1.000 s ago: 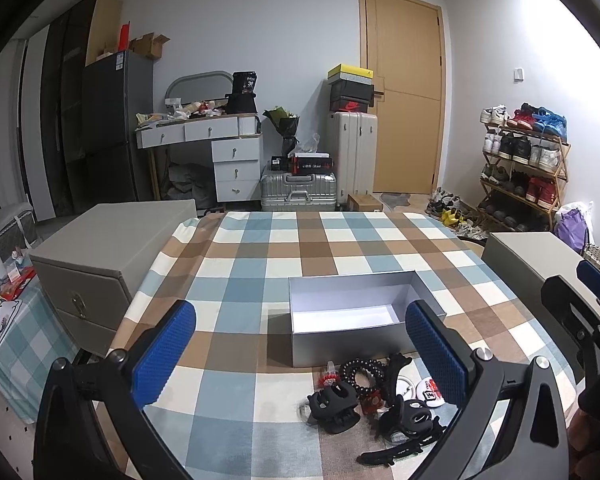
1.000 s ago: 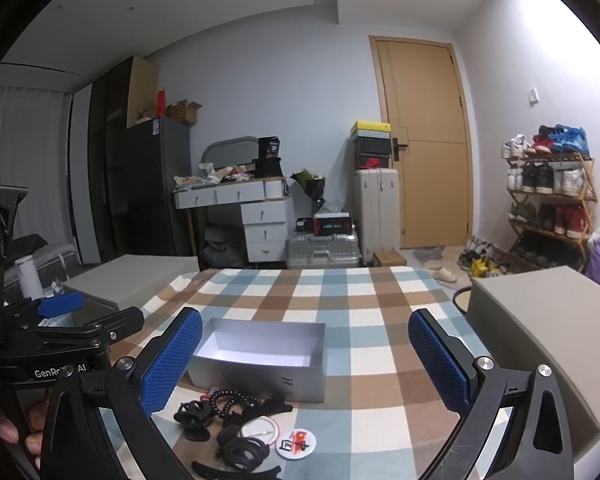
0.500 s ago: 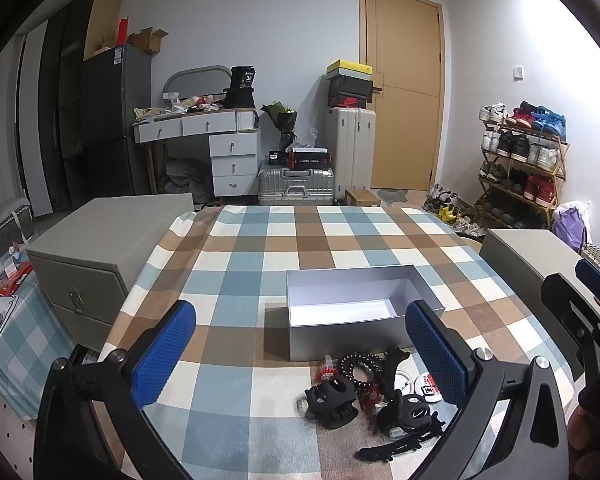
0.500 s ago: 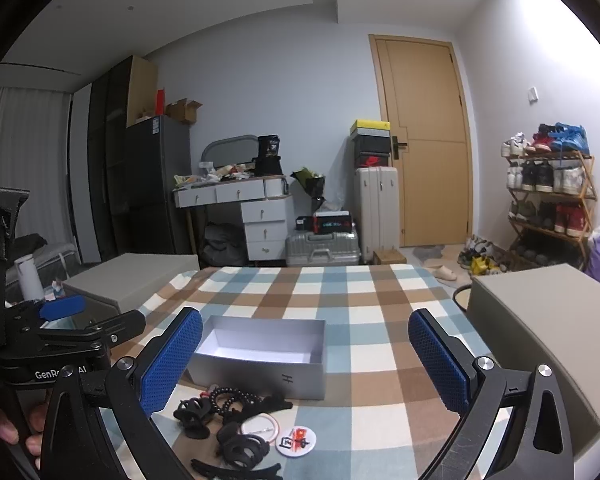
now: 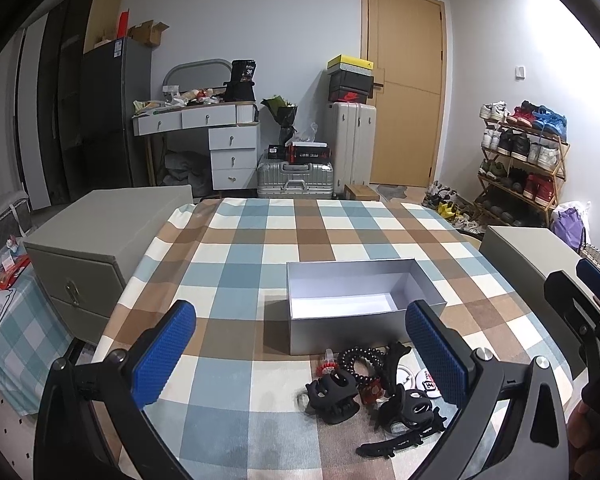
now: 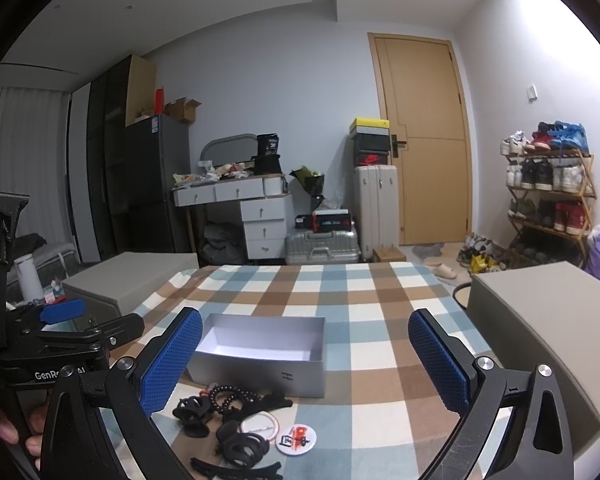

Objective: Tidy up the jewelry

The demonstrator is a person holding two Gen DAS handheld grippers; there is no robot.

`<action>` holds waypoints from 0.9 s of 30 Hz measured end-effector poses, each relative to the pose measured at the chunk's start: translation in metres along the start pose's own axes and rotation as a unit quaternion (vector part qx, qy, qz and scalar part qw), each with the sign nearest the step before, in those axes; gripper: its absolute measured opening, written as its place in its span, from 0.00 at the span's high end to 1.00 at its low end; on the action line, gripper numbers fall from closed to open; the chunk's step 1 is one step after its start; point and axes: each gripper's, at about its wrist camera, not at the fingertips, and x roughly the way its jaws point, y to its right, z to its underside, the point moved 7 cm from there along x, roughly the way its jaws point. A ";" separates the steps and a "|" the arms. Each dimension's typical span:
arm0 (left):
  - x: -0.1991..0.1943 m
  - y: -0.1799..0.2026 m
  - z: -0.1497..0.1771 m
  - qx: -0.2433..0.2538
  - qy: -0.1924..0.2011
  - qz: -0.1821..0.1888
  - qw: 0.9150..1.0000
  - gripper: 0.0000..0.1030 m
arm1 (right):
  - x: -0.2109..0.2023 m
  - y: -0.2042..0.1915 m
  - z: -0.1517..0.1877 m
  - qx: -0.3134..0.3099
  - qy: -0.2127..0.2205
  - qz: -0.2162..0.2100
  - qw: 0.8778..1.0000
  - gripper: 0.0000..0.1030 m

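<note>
Both the left gripper (image 5: 300, 352) and right gripper (image 6: 306, 360) hang wide, empty. The black claw clip (image 5: 332, 396), at 6 o'clock of the grey box (image 5: 360, 324), looks light, stiff and springy; pinch across its body.

Place: lived-in home room
Evidence: shoe rack (image 5: 522, 160), suitcases (image 5: 296, 178), drawer desk (image 5: 216, 140), fridge (image 5: 112, 112), checked tablecloth (image 5: 260, 248)

cloth (image 5: 260, 248): checked, blue, brown, cream
box (image 5: 364, 326): silver-grey outside, white inside
pads (image 5: 162, 354): blue, dotted texture, on black frames
claw clips (image 5: 332, 396): matte black
beads (image 5: 360, 360): dark, glossy
round badge (image 6: 296, 439): white with red and black print
door (image 5: 404, 88): tan wood
cabinets (image 5: 96, 236): plain grey
suitcase (image 5: 295, 179): silver
</note>
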 end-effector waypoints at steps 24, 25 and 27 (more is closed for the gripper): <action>0.023 0.009 0.044 0.006 -0.083 0.111 0.990 0.01 | 0.017 0.004 0.020 0.004 -0.023 0.003 1.000 0.00; 0.026 0.008 0.048 0.003 -0.089 0.118 0.989 0.01 | 0.019 0.005 0.023 0.004 -0.027 0.004 1.000 0.00; 0.031 0.007 0.055 0.000 -0.103 0.129 0.986 0.01 | 0.023 0.006 0.027 0.004 -0.033 0.005 0.999 0.00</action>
